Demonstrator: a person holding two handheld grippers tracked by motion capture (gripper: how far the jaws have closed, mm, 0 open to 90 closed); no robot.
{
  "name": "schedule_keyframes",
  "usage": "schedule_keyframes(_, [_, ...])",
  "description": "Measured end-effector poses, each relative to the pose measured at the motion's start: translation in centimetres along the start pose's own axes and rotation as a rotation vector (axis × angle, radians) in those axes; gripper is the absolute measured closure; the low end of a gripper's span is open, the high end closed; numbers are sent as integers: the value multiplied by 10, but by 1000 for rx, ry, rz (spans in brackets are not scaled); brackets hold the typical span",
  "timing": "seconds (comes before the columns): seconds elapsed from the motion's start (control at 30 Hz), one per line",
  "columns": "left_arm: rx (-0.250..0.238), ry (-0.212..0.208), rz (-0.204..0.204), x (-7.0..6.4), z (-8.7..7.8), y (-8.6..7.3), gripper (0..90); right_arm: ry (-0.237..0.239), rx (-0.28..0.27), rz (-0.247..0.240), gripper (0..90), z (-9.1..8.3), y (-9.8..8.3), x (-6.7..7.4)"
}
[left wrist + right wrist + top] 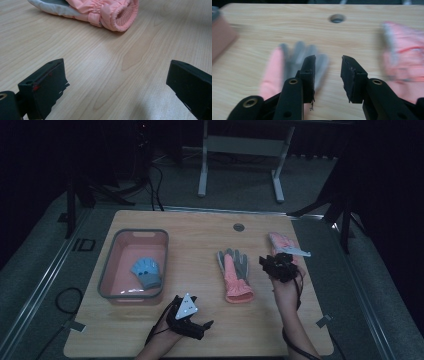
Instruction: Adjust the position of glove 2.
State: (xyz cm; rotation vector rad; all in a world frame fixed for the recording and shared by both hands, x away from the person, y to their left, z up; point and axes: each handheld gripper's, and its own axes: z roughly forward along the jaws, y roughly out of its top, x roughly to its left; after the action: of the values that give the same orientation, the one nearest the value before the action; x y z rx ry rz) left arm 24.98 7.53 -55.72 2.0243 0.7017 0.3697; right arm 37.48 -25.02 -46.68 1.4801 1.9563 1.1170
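A pink and grey glove [235,275] lies palm up in the middle of the wooden table; its cuff [115,12] faces the near edge. A second pink glove [282,244] lies at the right, partly behind my right gripper [267,262]. That gripper hovers between the two gloves, open, with nothing between its jaws [328,60]; the grey-palmed glove [294,60] and the other pink glove [404,57] look blurred beyond it. My left gripper [204,324] rests low near the front edge, open wide and empty [117,72]. A blue glove [147,272] lies in the pink basin [107,270].
The basin [222,35] stands at the table's left. A round cable hole [238,227] sits near the far edge. Bare wood stretches between the basin and the middle glove. Dark floor, stands and a desk frame surround the table.
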Motion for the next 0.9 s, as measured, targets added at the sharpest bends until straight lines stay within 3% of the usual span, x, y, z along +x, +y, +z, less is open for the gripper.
schedule_keyframes(0.03, [-3, 0, -5, 0, 0, 0, 29, 17, -1, -10, 639, -2, 2, -7])
schedule_keyframes(0.13, [-2, -2, -10, 1, -1, -1, 29, 5, 6, -56, 639, -5, 6, -26])
schedule_keyframes(0.17, [-2, -2, -10, 1, -1, -1, 29, 5, 6, -56, 639, -5, 6, -26])
schedule_keyframes(0.23, [11, -2, -3, 0, 1, -1, 29, 0, 26, -88, 639, -6, 11, -48])
schedule_keyframes(0.37, [10, -1, -4, 0, 1, -1, 29, -3, 42, -107, 623, -5, 16, -74])
schedule_keyframes(0.53, [3, 20, -3, 1, 0, -1, 29, -10, 54, -86, 616, 1, 23, -105])
schedule_keyframes(0.7, [2, 18, -17, 3, -1, -2, 29, 5, 36, -52, 615, 9, 35, -122])
schedule_keyframes(0.9, [16, 10, -10, 2, 0, -2, 29, 20, 61, -60, 594, 27, 44, -130])
